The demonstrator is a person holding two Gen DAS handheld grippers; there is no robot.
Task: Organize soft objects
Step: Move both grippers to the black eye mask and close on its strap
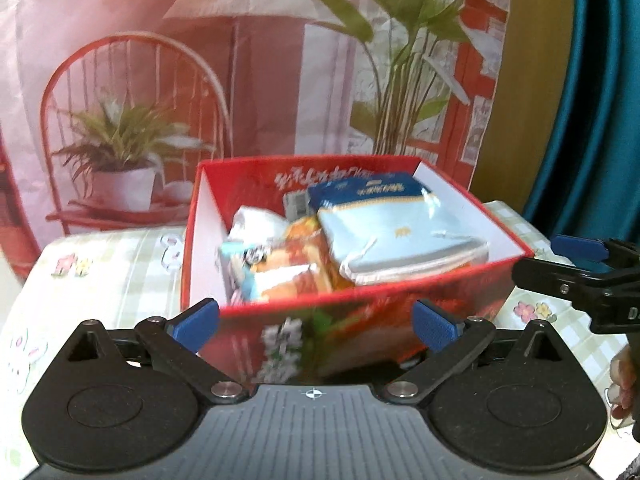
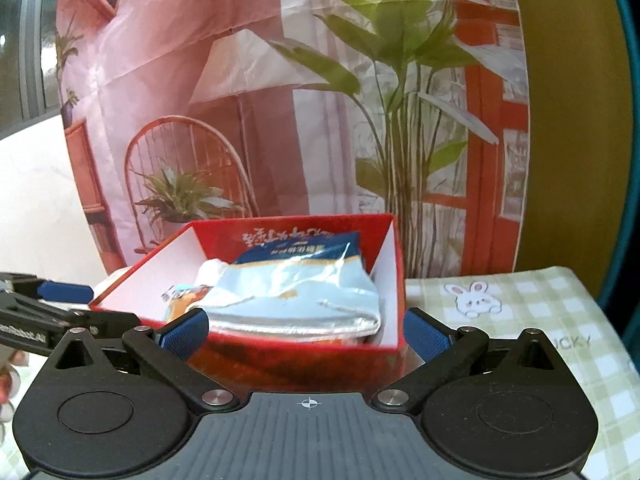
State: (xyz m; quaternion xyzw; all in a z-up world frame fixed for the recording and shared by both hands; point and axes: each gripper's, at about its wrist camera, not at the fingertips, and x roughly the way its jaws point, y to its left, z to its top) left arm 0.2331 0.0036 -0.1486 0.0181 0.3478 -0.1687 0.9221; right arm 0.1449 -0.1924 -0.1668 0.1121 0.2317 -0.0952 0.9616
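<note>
"UCKY" on checked cloth

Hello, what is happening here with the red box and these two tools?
A person holds a pair of tongs in each hand, sorting soft packets into a red box on a checked cloth. The box already contains several packets, with a light blue packet lying on top and an orange one beneath it. The left tongs and the right tongs are both open and hold nothing, near the front of the box.

Home-style setup: bunny-print checked tablecloth, printed room-scene backdrop, teal curtain.
</note>
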